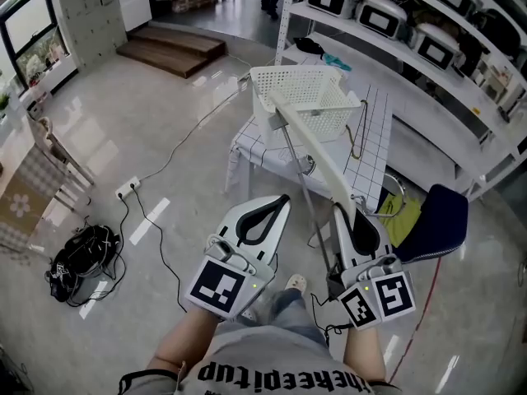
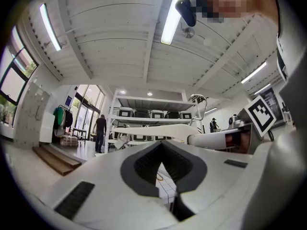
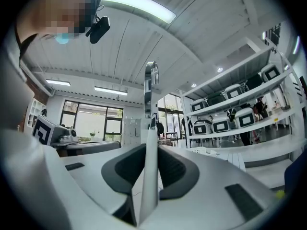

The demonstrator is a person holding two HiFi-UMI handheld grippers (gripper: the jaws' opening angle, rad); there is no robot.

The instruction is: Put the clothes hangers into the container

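Note:
A white mesh basket (image 1: 300,97) stands on a narrow table with a grid-pattern cloth (image 1: 370,151). My right gripper (image 1: 350,212) is shut on a long white clothes hanger (image 1: 317,142), which slants up and left from the jaws until its far end lies over the basket's front rim. In the right gripper view the hanger (image 3: 149,166) runs edge-on between the pads of the right gripper (image 3: 148,150), and its metal hook (image 3: 151,87) rises above the jaws. My left gripper (image 1: 282,200) hangs left of the table, shut and empty; in its own view the left gripper (image 2: 162,145) has its tips together.
Shelves with several white appliances (image 1: 395,15) run along the right behind the table. A dark blue chair (image 1: 440,220) stands at the right. On the floor lie a power strip with cables (image 1: 128,189) and a black bag (image 1: 82,262). Wooden steps (image 1: 169,48) are at the back.

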